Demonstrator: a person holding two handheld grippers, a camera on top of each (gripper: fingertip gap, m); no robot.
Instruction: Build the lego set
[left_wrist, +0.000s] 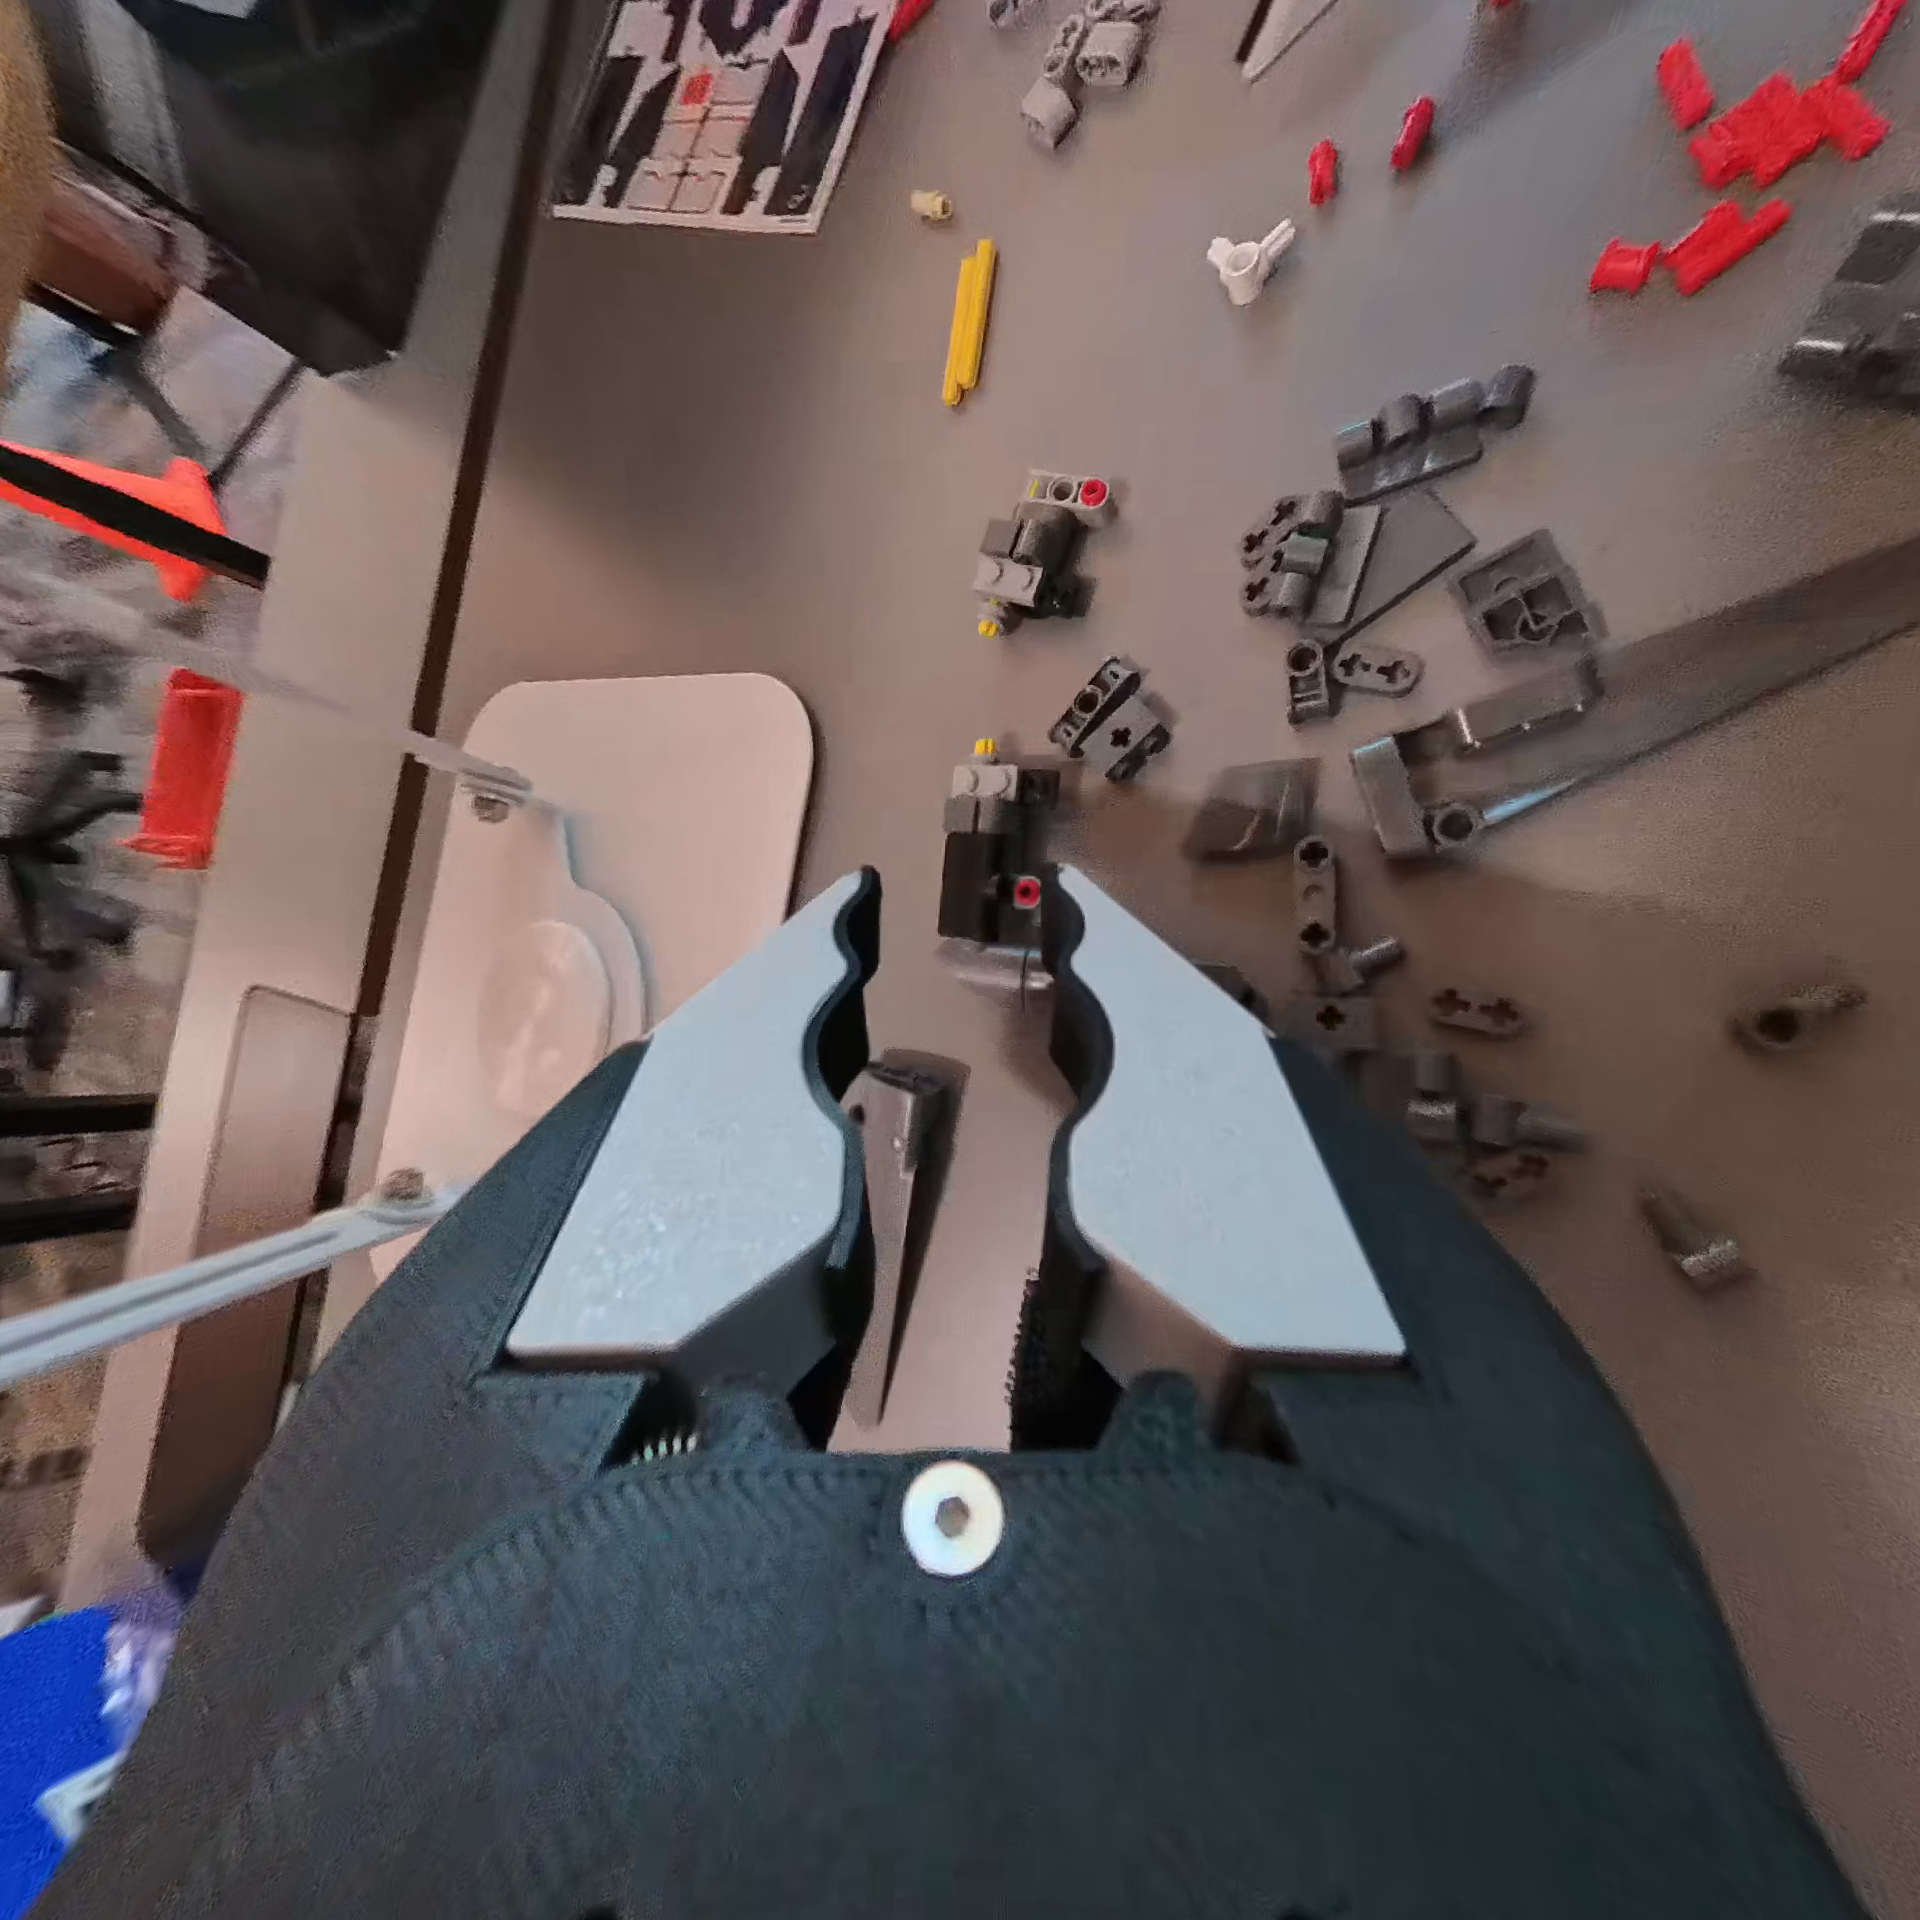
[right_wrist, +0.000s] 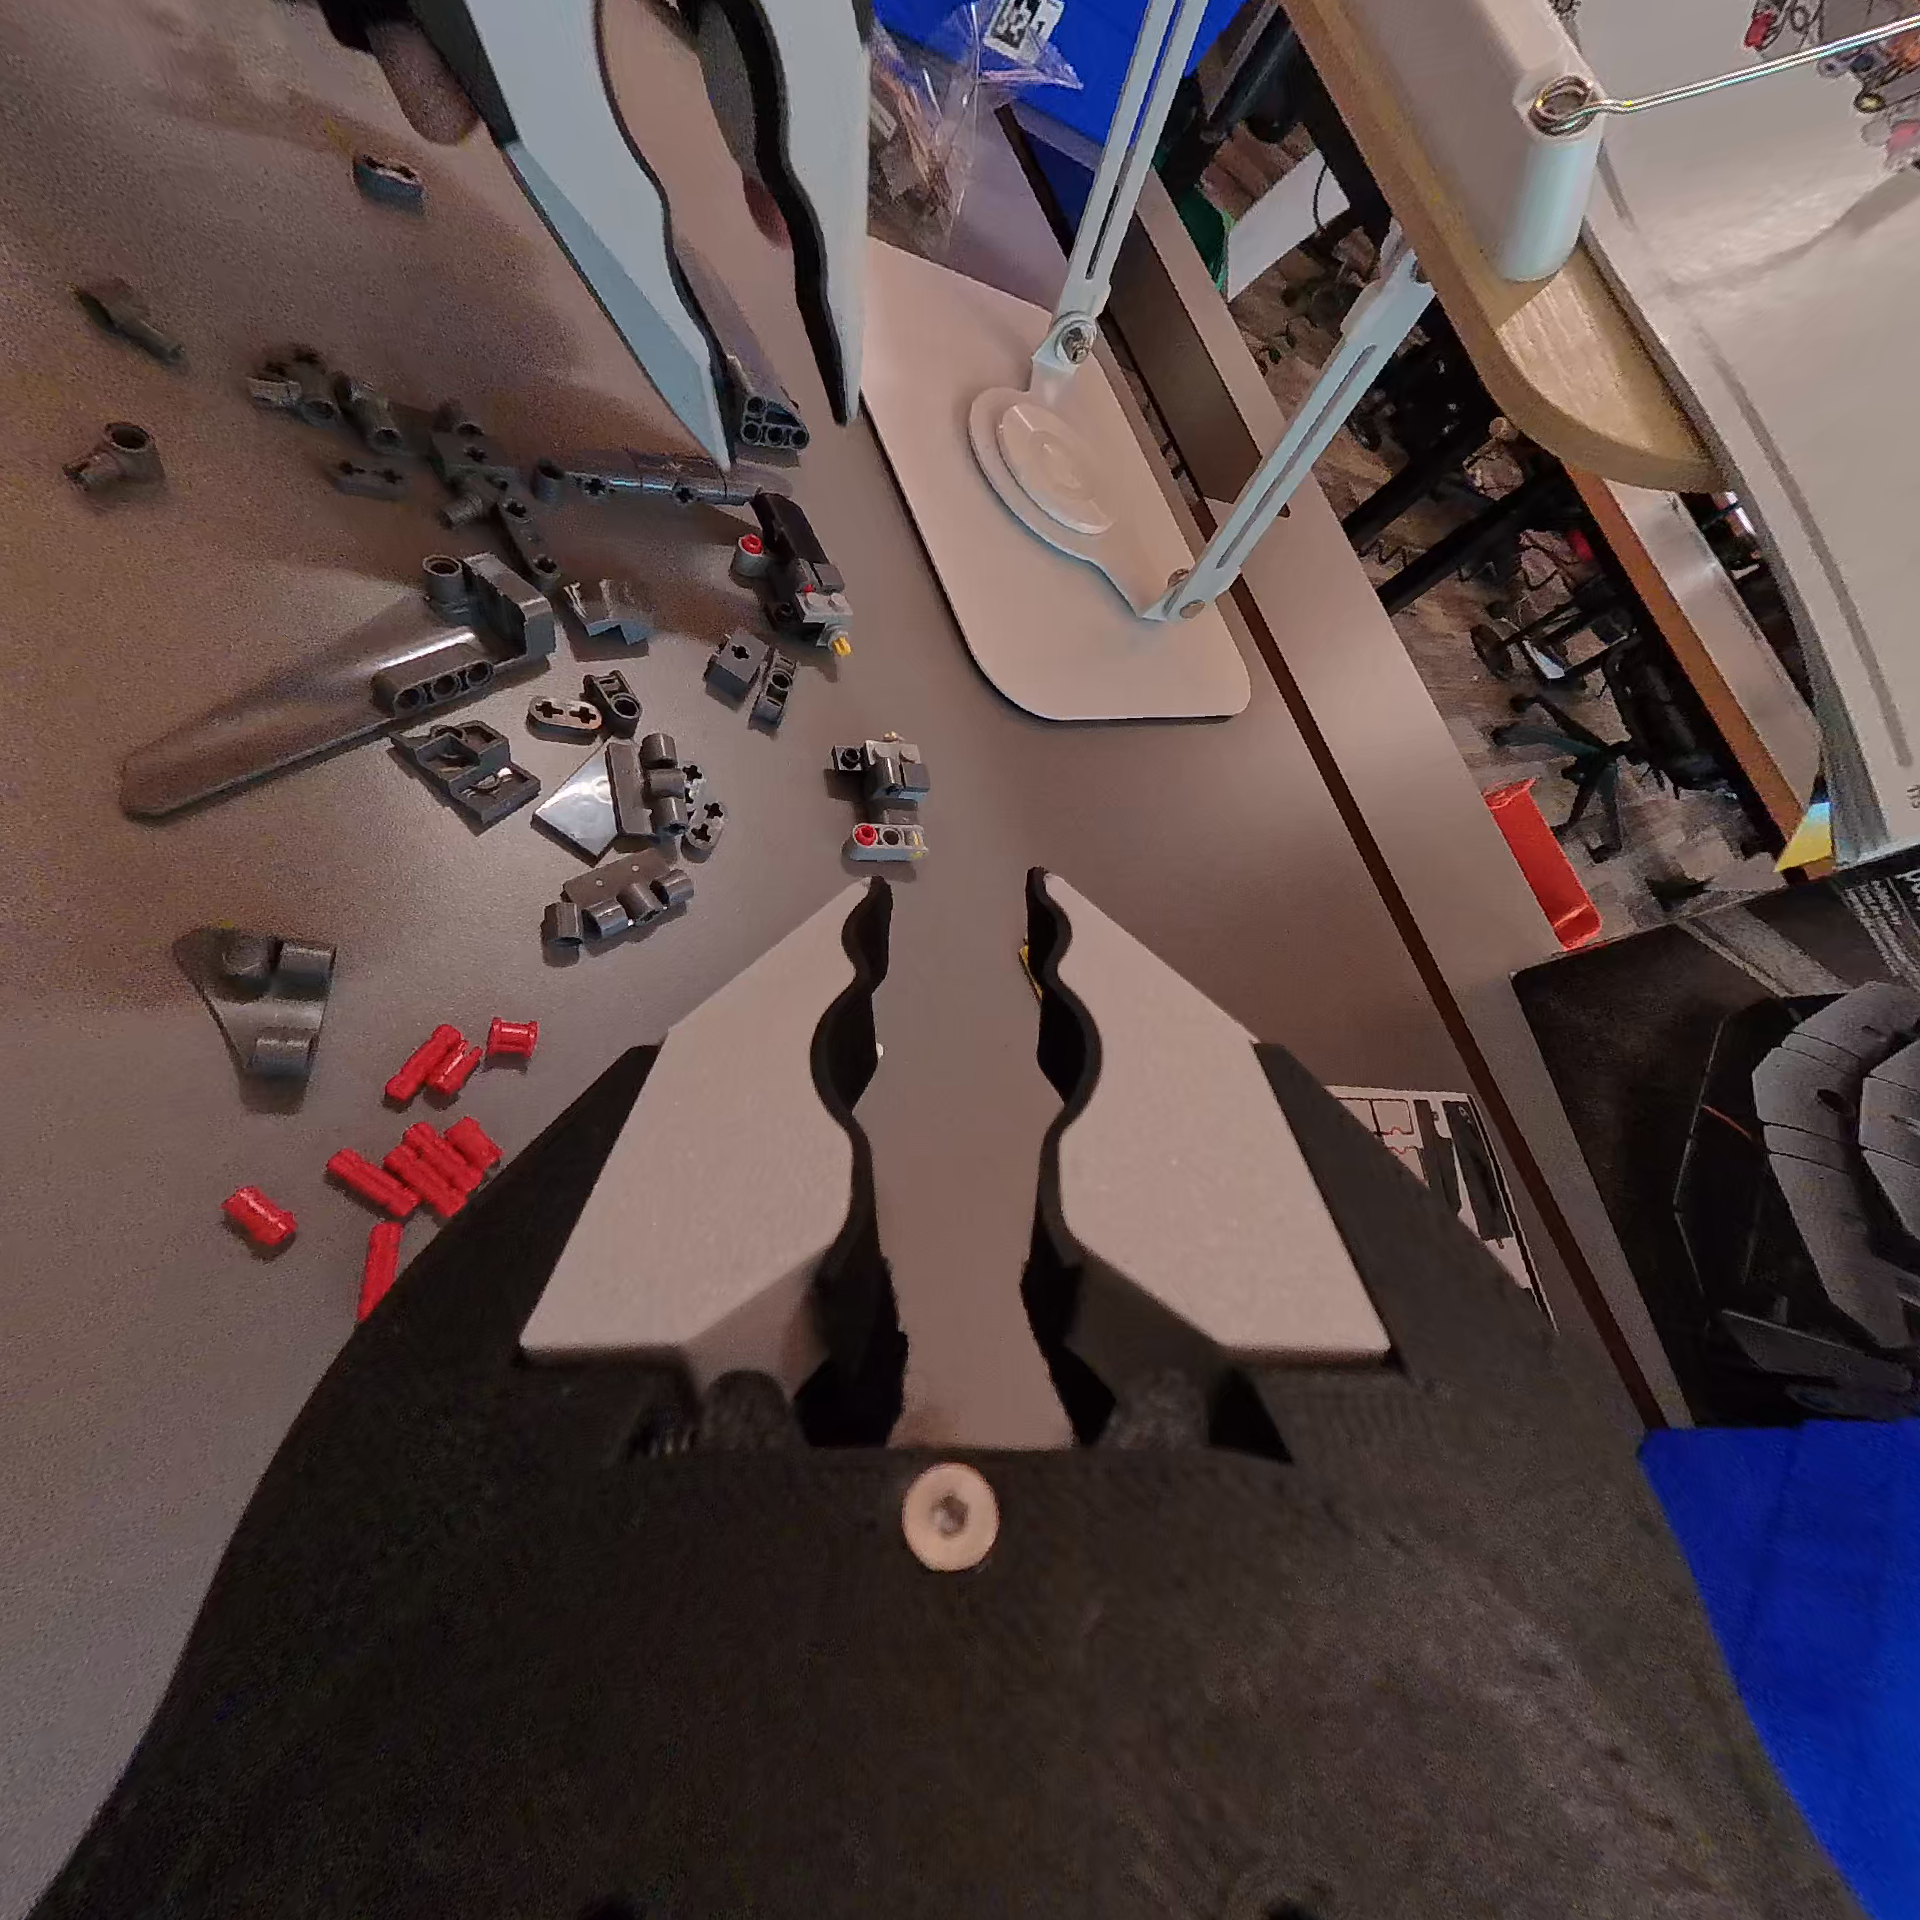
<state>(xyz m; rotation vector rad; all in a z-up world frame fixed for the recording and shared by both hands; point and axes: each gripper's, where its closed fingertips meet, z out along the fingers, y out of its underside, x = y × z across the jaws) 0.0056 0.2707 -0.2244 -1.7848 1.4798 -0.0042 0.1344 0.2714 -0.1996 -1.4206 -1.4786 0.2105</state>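
1. Left wrist view: the left tool (left_wrist: 966, 904) hangs over a grey desk (left_wrist: 727, 499) with its fingers apart and nothing pressed between them.
2. A small black and grey brick assembly with a red pin (left_wrist: 997, 862) lies on the desk at the fingertips. It sits close against the right fingertip (left_wrist: 1081, 914), with bare desk between it and the left one.
3. Farther back between the fingers a dark grey wedge piece (left_wrist: 904, 1174) lies on the desk.
4. A second small assembly (left_wrist: 1039, 551) lies ahead. A yellow axle (left_wrist: 968, 322), a white connector (left_wrist: 1247, 260), a scatter of red pins (left_wrist: 1766, 135) and a spread of dark grey pieces (left_wrist: 1403, 582) lie beyond and to the right.
5. A printed sticker sheet (left_wrist: 717, 104) with black shapes lies at the top. Its writing is too blurred to read.
6. A pale lamp base (left_wrist: 644, 831) sits on the desk to the left.
7. Right wrist view: the right tool (right_wrist: 956, 883) has its fingers apart over bare desk, gripping nothing.
8. The second small assembly (right_wrist: 881, 800) lies just ahead of its left fingertip.
9. The left tool (right_wrist: 774, 436) reaches in from the top, with the brick assembly (right_wrist: 795, 571) just beside it.
10. Red pins (right_wrist: 426, 1143) lie to the left and dark grey pieces (right_wrist: 582, 748) above them.
11. A printed sheet (right_wrist: 1455, 1153) shows at the right past the tool body. A small square code tag (right_wrist: 1023, 21) sits at the top.
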